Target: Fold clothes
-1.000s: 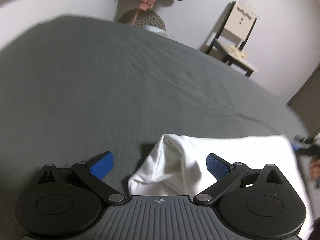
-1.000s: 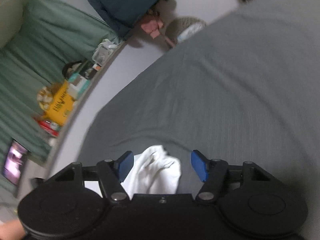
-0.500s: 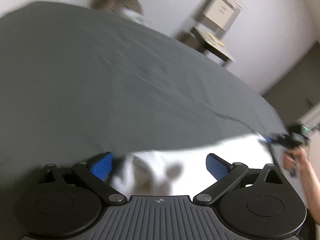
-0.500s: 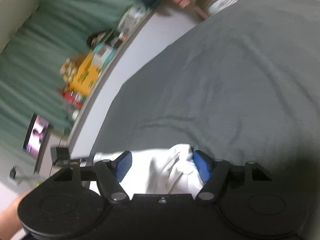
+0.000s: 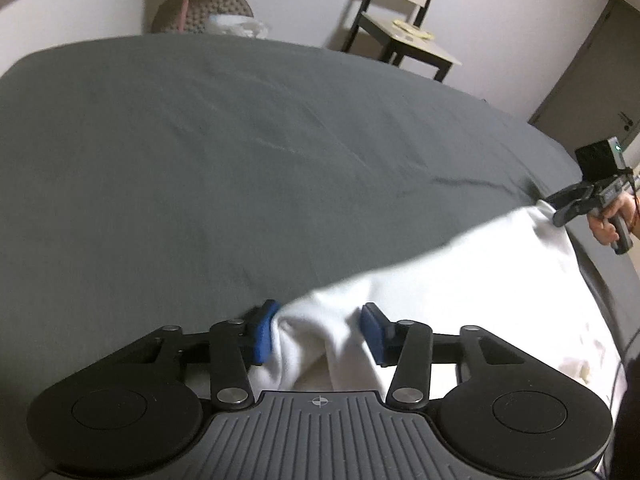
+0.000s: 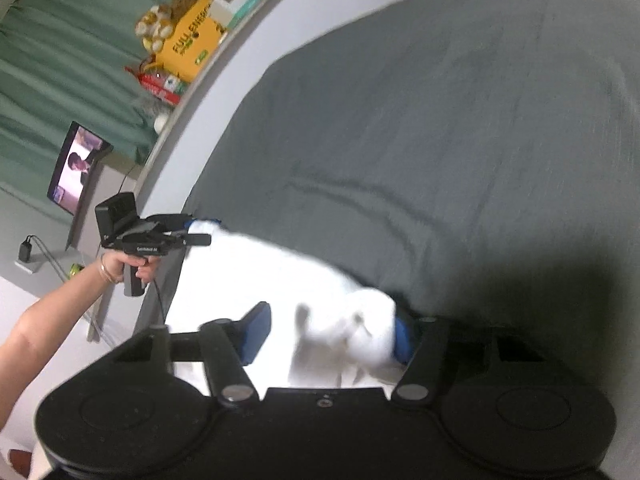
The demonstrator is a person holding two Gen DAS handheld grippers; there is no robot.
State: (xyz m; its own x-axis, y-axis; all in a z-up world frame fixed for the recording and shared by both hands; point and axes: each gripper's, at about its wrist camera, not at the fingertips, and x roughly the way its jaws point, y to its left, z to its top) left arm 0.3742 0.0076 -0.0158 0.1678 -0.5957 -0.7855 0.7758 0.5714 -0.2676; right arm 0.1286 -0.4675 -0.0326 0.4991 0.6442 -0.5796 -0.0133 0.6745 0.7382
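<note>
Spread wider than a second ago: white garment [image 5: 460, 280], then bunched between the jaws, now stretched between both grippers.

Left gripper [image 5: 320, 334]: jaws partly closed, blue pads pressing a gathered corner of cloth from both sides.

Right gripper [image 6: 326, 338]: jaws fairly wide, cloth bunched against one pad only; grip not certain in its own view, though seen from the left wrist pinching the far corner.

Garment: low over the near edge of the grey bed [image 5: 240, 160], pulled out flat, no finished fold visible.

Progress, as judged: spreading or mid-fold; folding itself largely left.

Hands [image 6: 124, 268]: well apart, each on a pistol-style handle, left forearm extended.
</note>
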